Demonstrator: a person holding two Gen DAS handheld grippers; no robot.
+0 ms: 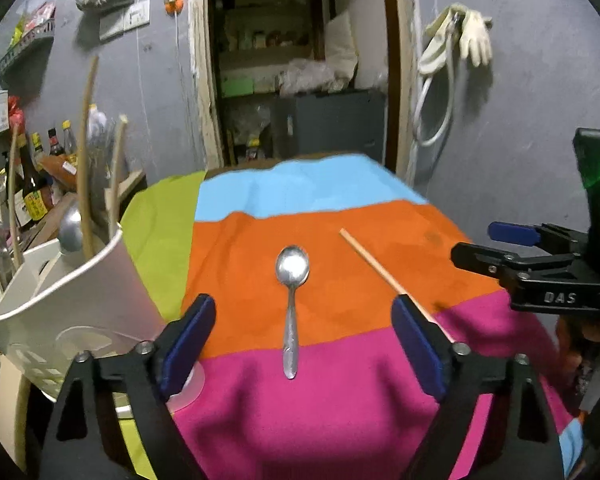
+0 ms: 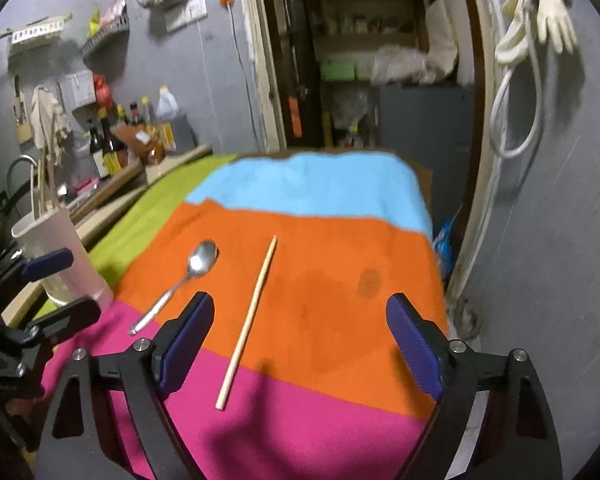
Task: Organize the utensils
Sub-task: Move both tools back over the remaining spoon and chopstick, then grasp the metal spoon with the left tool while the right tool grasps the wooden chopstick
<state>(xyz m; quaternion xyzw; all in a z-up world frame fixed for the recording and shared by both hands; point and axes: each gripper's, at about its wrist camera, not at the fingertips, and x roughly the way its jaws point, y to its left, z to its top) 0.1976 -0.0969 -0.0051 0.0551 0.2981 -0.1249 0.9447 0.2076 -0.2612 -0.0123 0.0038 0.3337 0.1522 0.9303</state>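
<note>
Blue-padded fingers (image 1: 188,344) of my left gripper (image 1: 304,340) fill the bottom of the left wrist view, spread wide with nothing between them. They hang above the striped cloth (image 1: 340,420), and the metal spoon (image 1: 292,304) lies on the cloth in the gap between the two pads, untouched, its bowl on the orange band and its handle end reaching onto the pink one. My left pad sits close in front of the white utensil holder (image 1: 72,304), which stands at the cloth's left edge with wooden sticks and a ladle rising out of it; I cannot tell whether pad and holder touch.

My right gripper (image 2: 300,344) is just as wide apart and holds nothing. Its fingers (image 2: 414,344) hover over the orange and pink bands. A single wooden chopstick (image 2: 248,320) lies on the cloth in the gap, nearer my left pad, running from the orange band down into the pink. From this side the spoon (image 2: 176,284) lies to the left of the chopstick, well apart from it, and the utensil holder (image 2: 60,256) stands farther left beside the green strip.

On the side of my right gripper (image 1: 540,268), seen from the left wrist, white letters read "DAS". Bottles with yellow labels (image 1: 36,204) stand on the counter behind the holder; their print is too small to read. Pale gloves (image 2: 540,28) hang on the grey wall.
</note>
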